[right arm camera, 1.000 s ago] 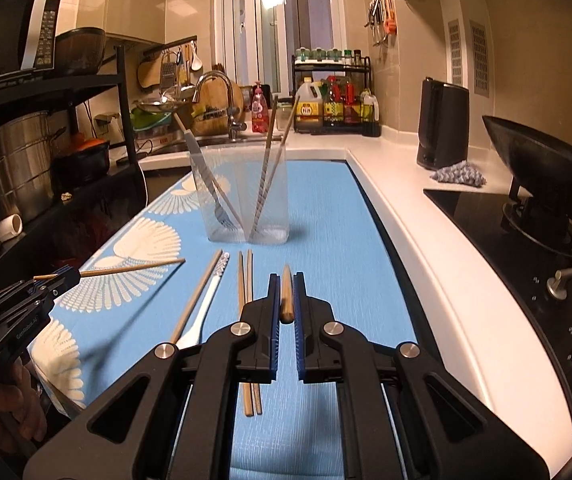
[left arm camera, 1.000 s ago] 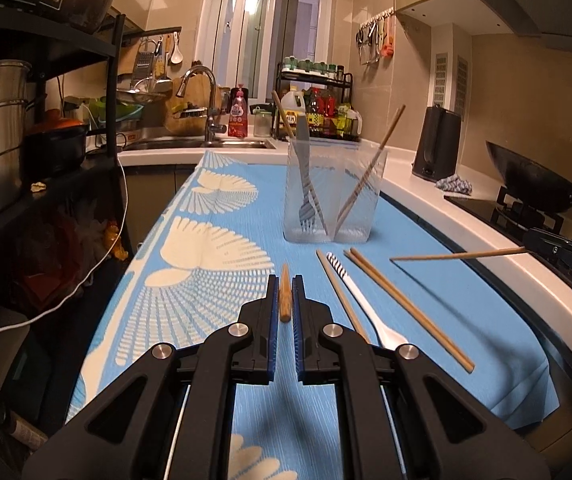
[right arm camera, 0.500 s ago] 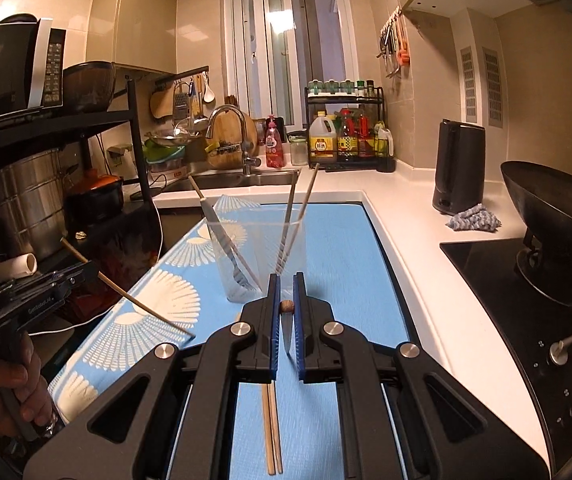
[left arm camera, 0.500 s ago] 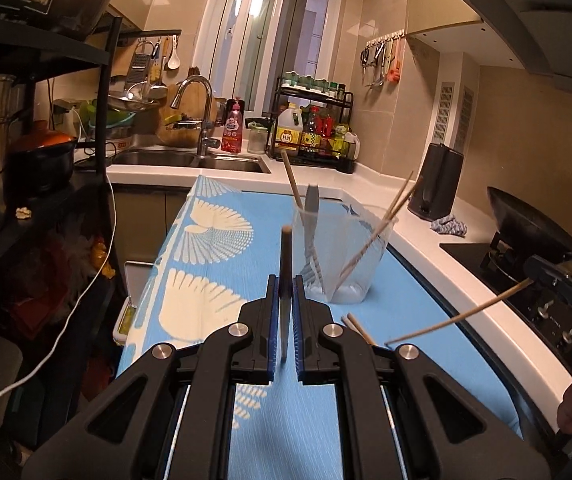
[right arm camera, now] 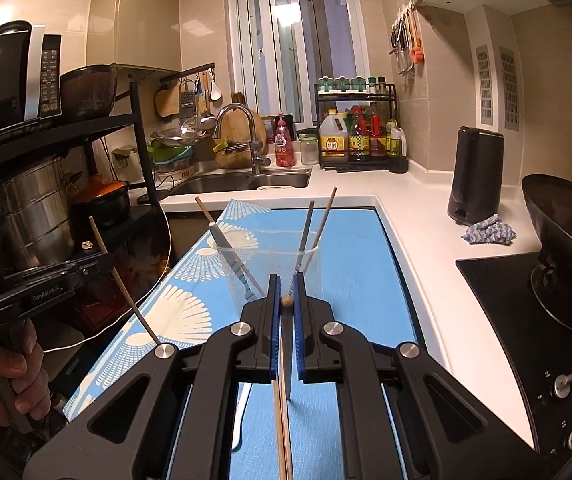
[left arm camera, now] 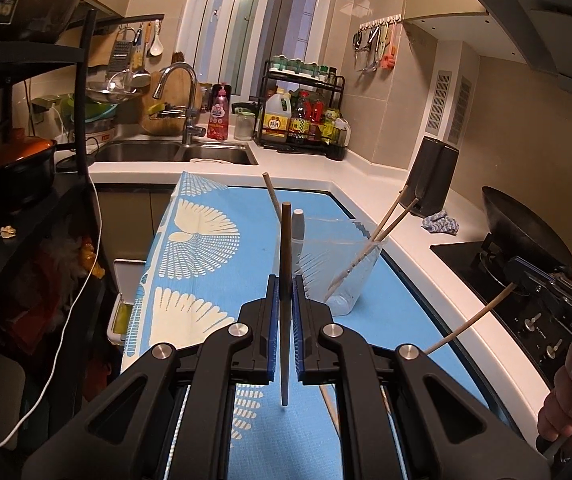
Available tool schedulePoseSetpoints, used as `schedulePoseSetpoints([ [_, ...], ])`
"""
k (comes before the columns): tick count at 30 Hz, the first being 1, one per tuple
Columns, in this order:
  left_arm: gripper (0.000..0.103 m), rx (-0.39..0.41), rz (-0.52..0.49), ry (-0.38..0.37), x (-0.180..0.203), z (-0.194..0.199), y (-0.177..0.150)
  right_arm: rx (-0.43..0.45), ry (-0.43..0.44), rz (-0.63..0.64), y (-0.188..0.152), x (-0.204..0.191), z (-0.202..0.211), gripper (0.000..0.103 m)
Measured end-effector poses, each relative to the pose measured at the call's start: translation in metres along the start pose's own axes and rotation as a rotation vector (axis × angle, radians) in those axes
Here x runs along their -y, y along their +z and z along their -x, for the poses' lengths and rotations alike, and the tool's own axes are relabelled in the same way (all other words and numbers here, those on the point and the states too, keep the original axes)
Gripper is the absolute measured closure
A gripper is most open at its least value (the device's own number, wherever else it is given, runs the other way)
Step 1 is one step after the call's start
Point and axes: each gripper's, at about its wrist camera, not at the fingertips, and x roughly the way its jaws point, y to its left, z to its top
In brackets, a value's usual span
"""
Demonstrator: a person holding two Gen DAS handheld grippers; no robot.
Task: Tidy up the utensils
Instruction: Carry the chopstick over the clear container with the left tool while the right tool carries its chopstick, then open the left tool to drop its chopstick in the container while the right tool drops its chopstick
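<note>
Both of your grippers have risen off the blue mat (left arm camera: pixel 386 312), each clamped on one chopstick: left gripper (left arm camera: pixel 284 300), right gripper (right arm camera: pixel 286 300). You now hold them just short of the clear container (left arm camera: pixel 350 264), ready to drop in.

left gripper (left arm camera: pixel 284 292) – matte black plastic body, two angular finger arms with triangular cut-outs, silver round screw heads at the pivots, two per side. inner faces of the fingers (left arm camera: pixel 272 320) carry blue ribbed pads. same build on the right gripper (right arm camera: pixel 285 292): black arms, four silver screws, blue pad strips along the inner edges. seen from the right wrist view, the left unit shows a black side housing with small white "genrobot.ai" lettering and a black pistol-style handle below. left hand (right arm camera: pixel 3 372) wraps that handle, no glove, no sleeve visible. right hand (left arm camera: pixel 570 404) is bare too – on a black handle at frame edge, partly cut off.
</note>
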Motion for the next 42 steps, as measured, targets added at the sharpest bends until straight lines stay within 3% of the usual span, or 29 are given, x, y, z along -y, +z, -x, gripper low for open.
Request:
schedulePoseSetpoints([
  [11, 0.096, -0.057, -0.017, -0.02, 0.012, -0.016, 0.034, -0.04, 0.026, 0.009, 0.041, -0.009, -0.021, 0.097],
  [19, 0.096, -0.068, -0.039, -0.082, 0.027, -0.026, 0.097, 0.041, 0.051, 0.007, 0.109, -0.014, -0.022, 0.097],
  [25, 0.096, -0.009, -0.031, -0.118, 0.041, -0.037, 0.152, 0.114, 0.065, 0.008, 0.159, -0.017, -0.032, 0.097],
  [29, 0.096, 0.03, -0.029, -0.11, 0.044, -0.052, 0.175, 0.117, 0.03, 0.025, 0.169, -0.015, -0.051, 0.097],
  [33, 0.096, 0.004, -0.04, -0.075, 0.04, -0.083, 0.174, 0.055, 0.006, 0.039, 0.16, -0.008, -0.085, 0.097],
  [42, 0.096, -0.21, -0.089, -0.019, 0.04, -0.16, 0.113, -0.13, 0.003, 0.01, 0.113, 0.008, -0.145, 0.096],
])
